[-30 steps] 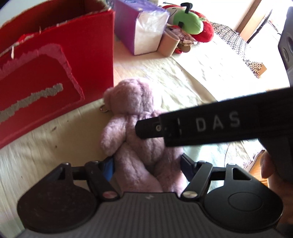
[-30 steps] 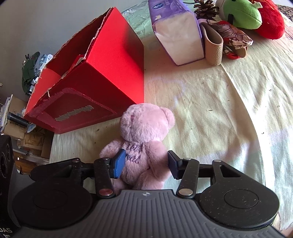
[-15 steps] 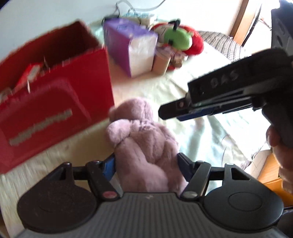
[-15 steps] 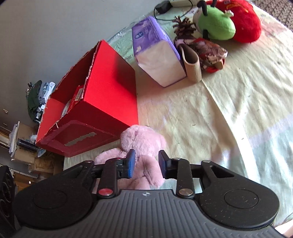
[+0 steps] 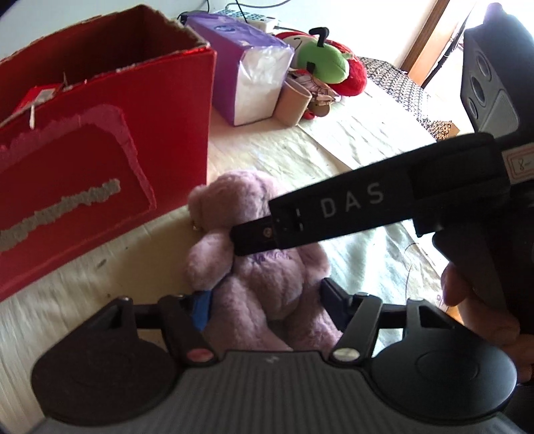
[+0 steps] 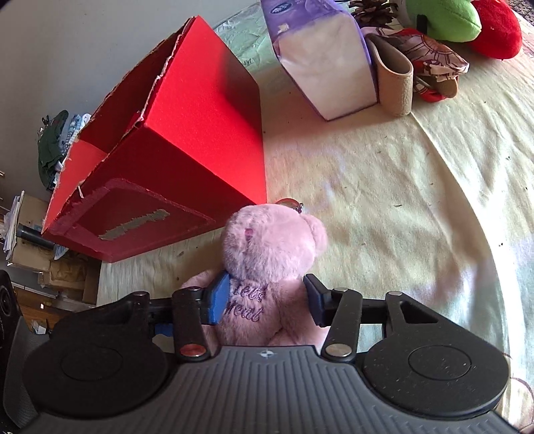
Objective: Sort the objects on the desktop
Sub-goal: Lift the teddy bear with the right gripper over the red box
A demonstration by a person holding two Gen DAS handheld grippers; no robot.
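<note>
A pink plush bear [image 5: 267, 277] with purple stitched lettering lies on the cream cloth, its head toward the open red cardboard box [image 5: 100, 160]. My left gripper [image 5: 265, 302] has its jaws around the bear's lower body, touching the fur. My right gripper [image 6: 263, 297] has its jaws pressed on the bear [image 6: 267, 263] at the chest. In the left wrist view the right gripper's black body [image 5: 367, 203] crosses over the bear. The box [image 6: 173, 167] stands just left of the bear's head.
A purple tissue pack [image 5: 247, 86], a tan cup [image 5: 293, 103], a patterned pouch [image 6: 434, 63] and a green and red plush [image 5: 330, 63] stand at the back. A pine cone [image 6: 370, 10] lies behind them. The table edge runs along the right [image 6: 494, 267].
The right gripper closed narrower and pulled back, then came forward again with jaws wider on the bear's chest. The left gripper stays around the bear's lower body.
</note>
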